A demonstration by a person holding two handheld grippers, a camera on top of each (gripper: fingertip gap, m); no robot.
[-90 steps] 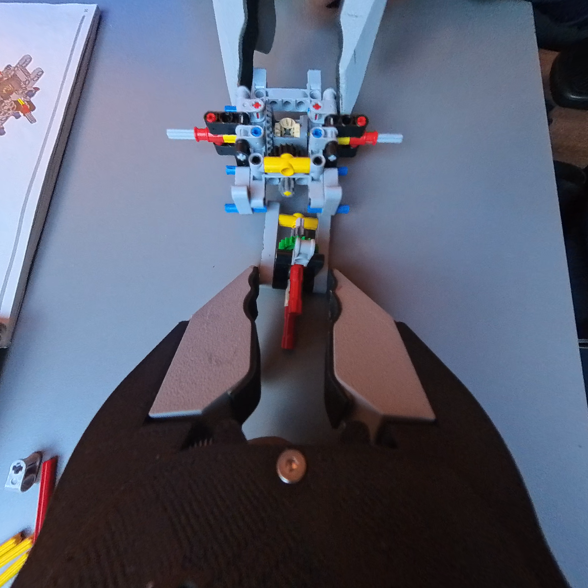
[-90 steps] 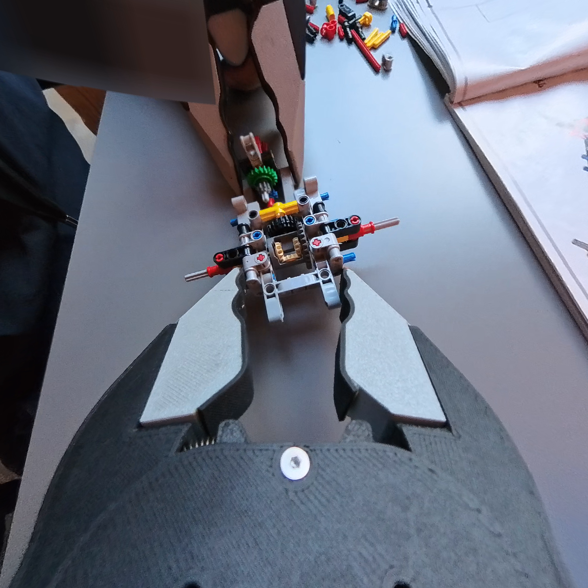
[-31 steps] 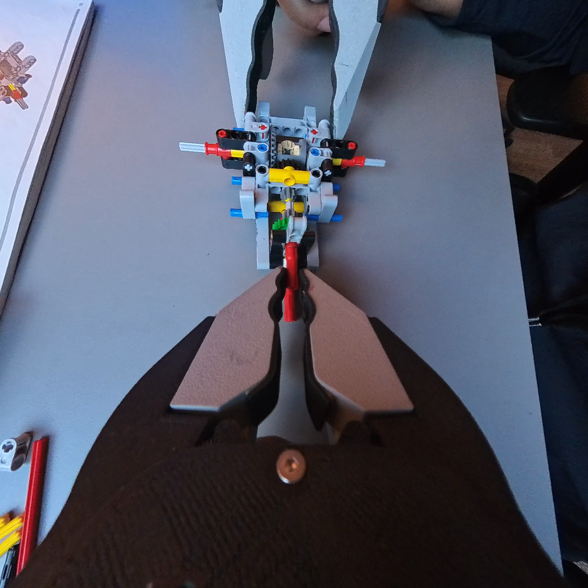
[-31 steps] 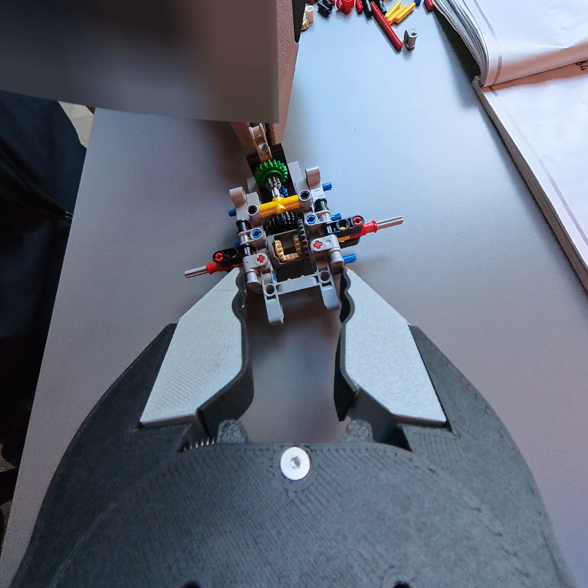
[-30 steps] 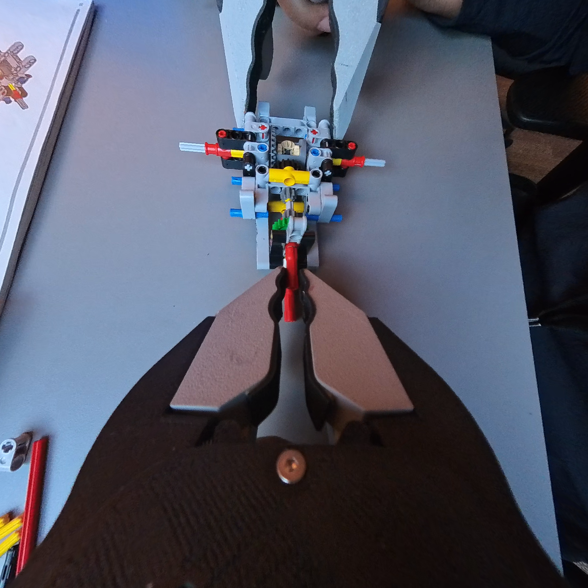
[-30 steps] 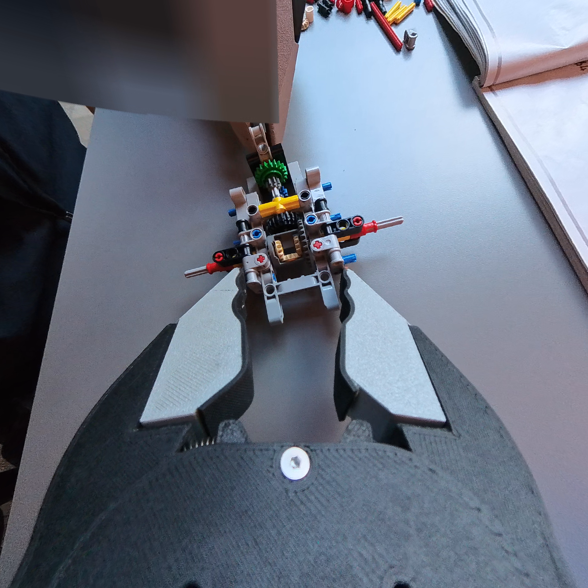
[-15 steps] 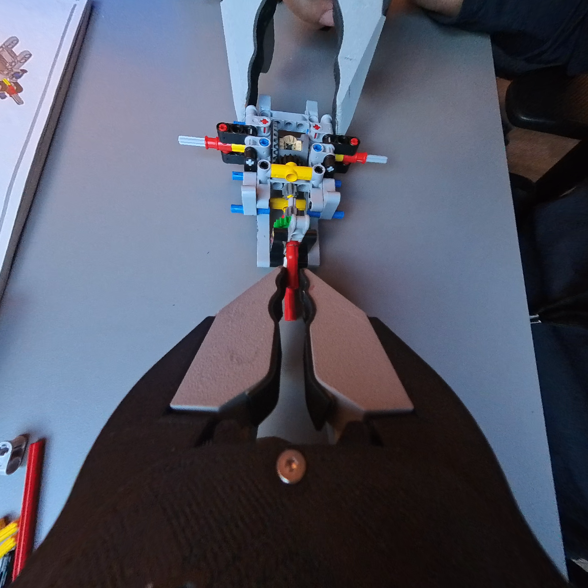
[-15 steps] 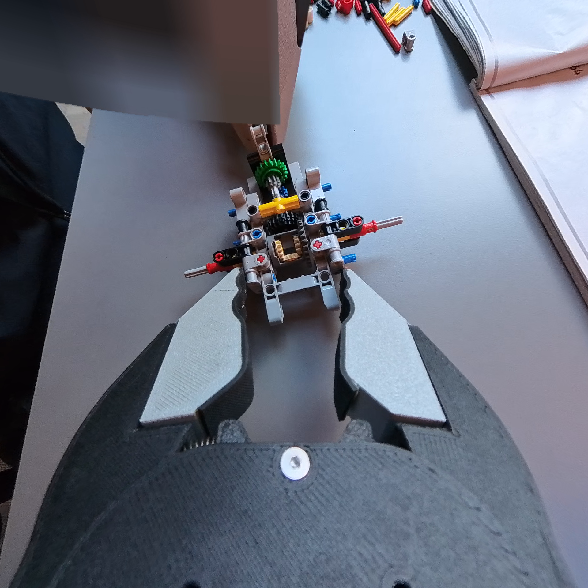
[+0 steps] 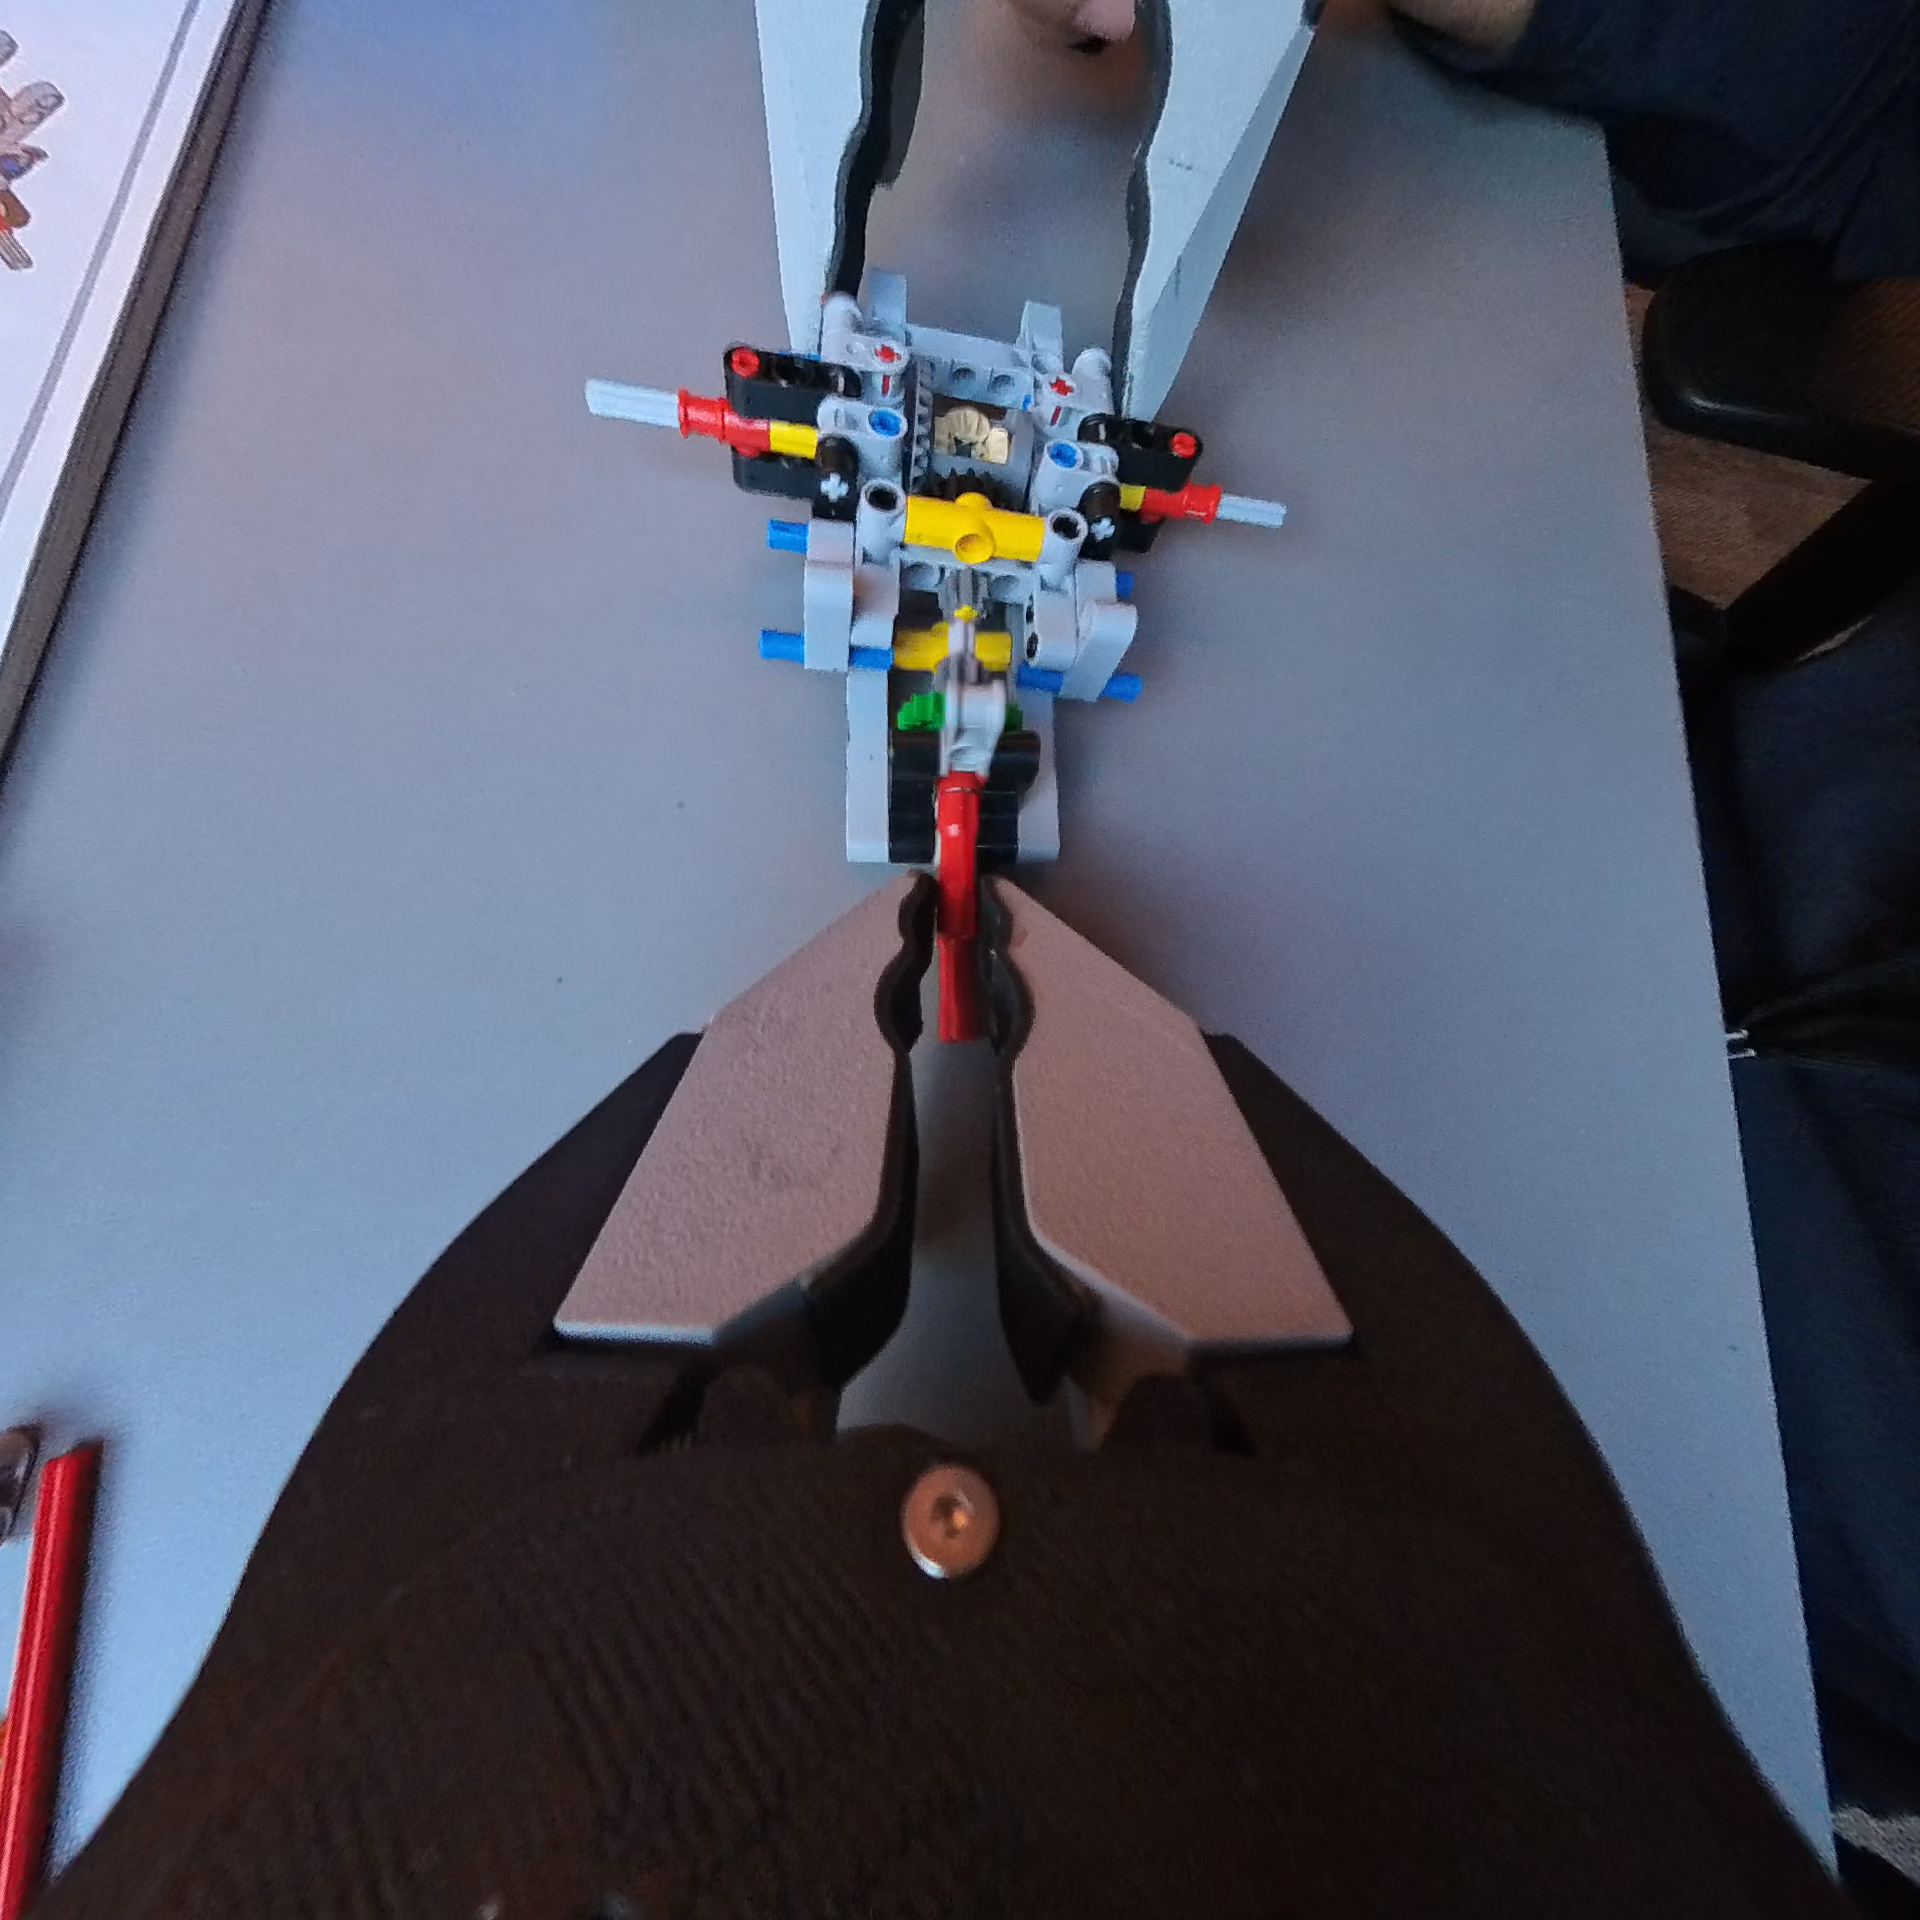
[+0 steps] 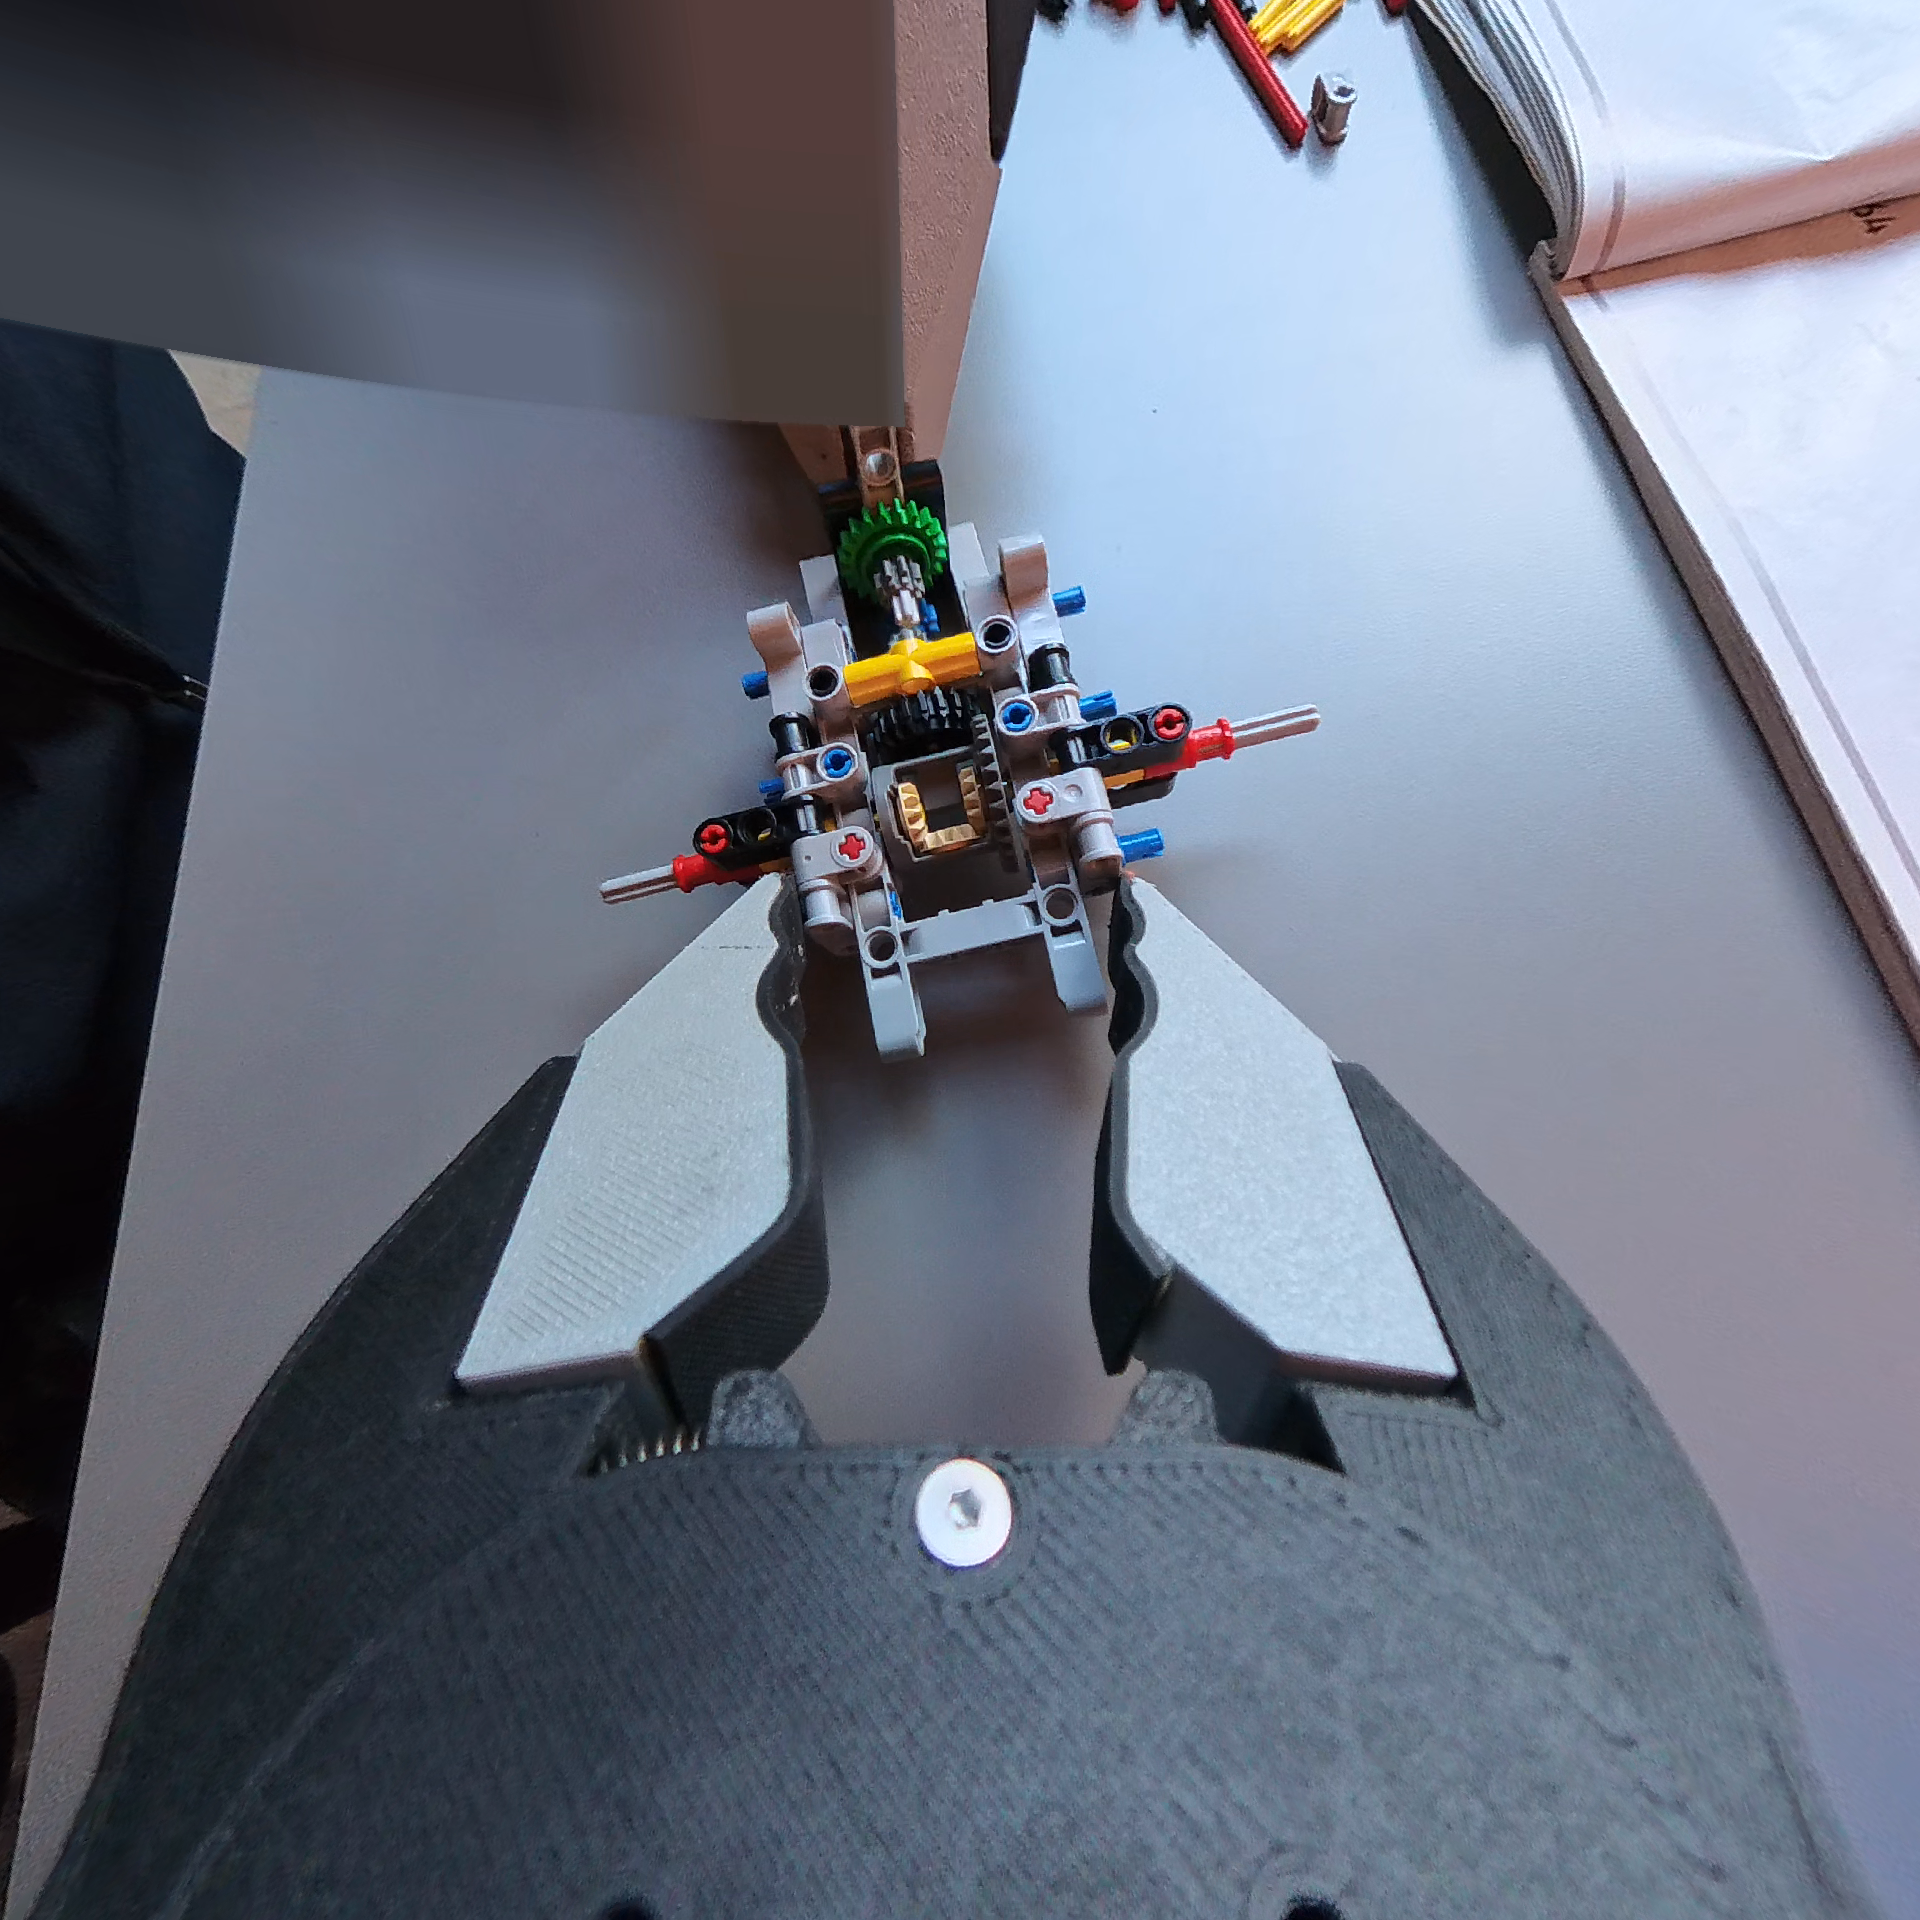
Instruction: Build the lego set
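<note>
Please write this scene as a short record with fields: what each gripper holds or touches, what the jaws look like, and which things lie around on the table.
Surface: grey table
Main object: brick-built gear assembly, grey frame with black, yellow, blue and red parts
Left gripper: jaws closed on the red axle that sticks out of one end of the assembly
Right gripper: jaws wide, gripping the grey frame at the opposite end
Nearby: loose red and yellow pieces, open booklet at the table edge
Person: dark sleeve at the far side
</note>
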